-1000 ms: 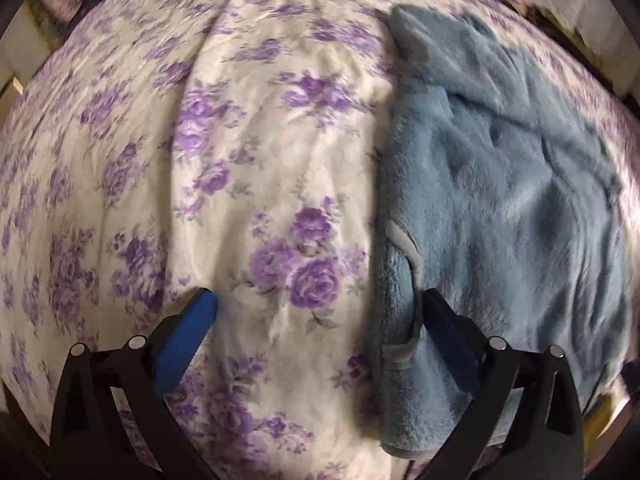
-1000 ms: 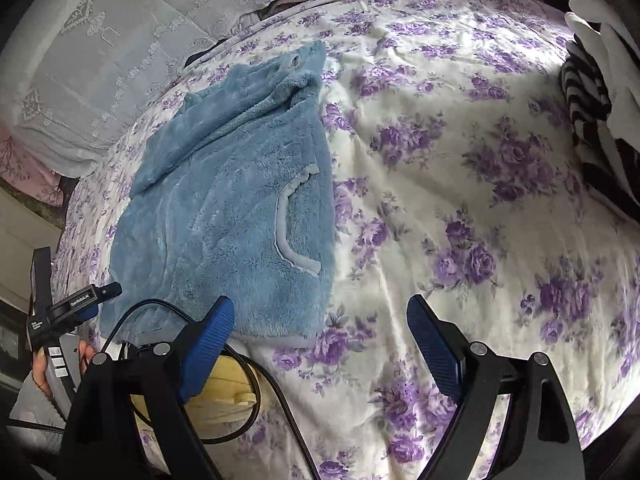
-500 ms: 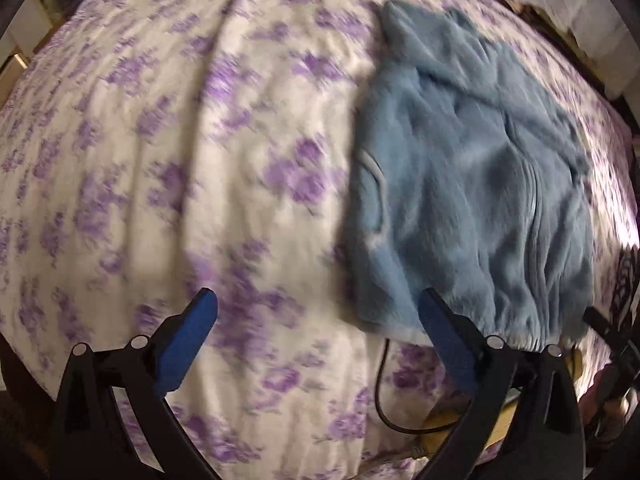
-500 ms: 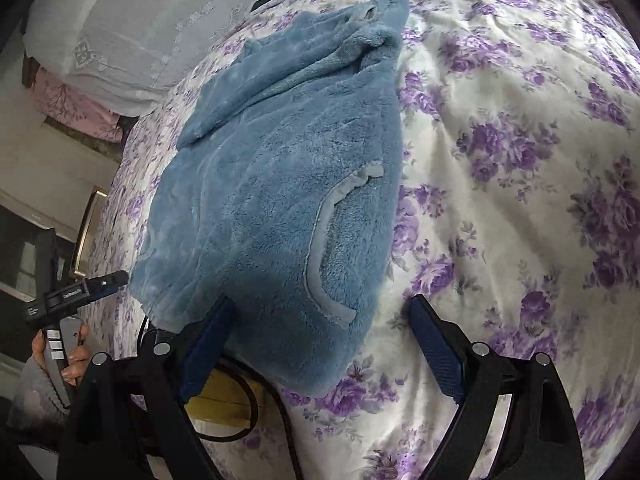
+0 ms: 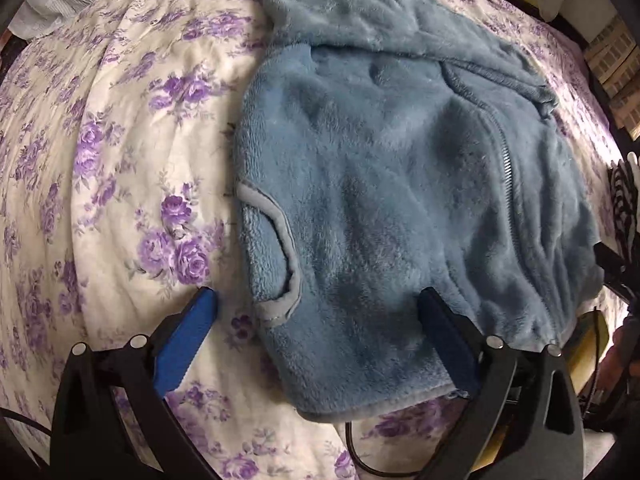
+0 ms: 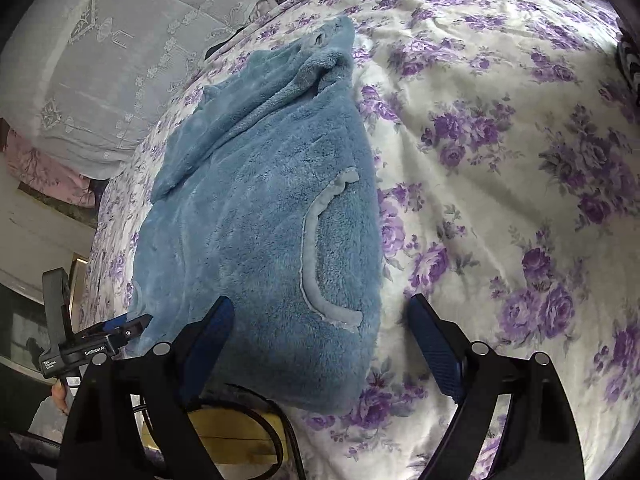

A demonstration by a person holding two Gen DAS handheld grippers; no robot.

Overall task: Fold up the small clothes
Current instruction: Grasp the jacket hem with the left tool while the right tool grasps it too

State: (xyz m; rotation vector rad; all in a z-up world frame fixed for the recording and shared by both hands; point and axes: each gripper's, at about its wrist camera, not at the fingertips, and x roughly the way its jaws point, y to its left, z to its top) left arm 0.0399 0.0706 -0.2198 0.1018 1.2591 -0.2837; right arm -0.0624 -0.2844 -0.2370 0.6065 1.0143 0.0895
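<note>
A small blue fleece jacket [image 5: 392, 184] lies flat on the floral bedspread [image 5: 120, 128], zipper running down its right part and a grey-trimmed pocket near its hem. It also shows in the right wrist view [image 6: 256, 216]. My left gripper [image 5: 316, 336] is open, its jaws straddling the jacket's near hem corner by the pocket. My right gripper [image 6: 320, 336] is open too, its jaws spanning the other hem corner by the pocket trim [image 6: 316, 264]. Neither holds cloth.
A pale quilted pillow or cover [image 6: 100, 52] lies at the head of the bed. A striped black-and-white garment [image 5: 622, 204] sits at the bed's right edge. A black cable [image 6: 256, 412] and a yellow object hang below the near bed edge. The left gripper shows in the right wrist view [image 6: 128, 326].
Both grippers have swung toward the jacket and closed in on its near hem. Both stayed open.
</note>
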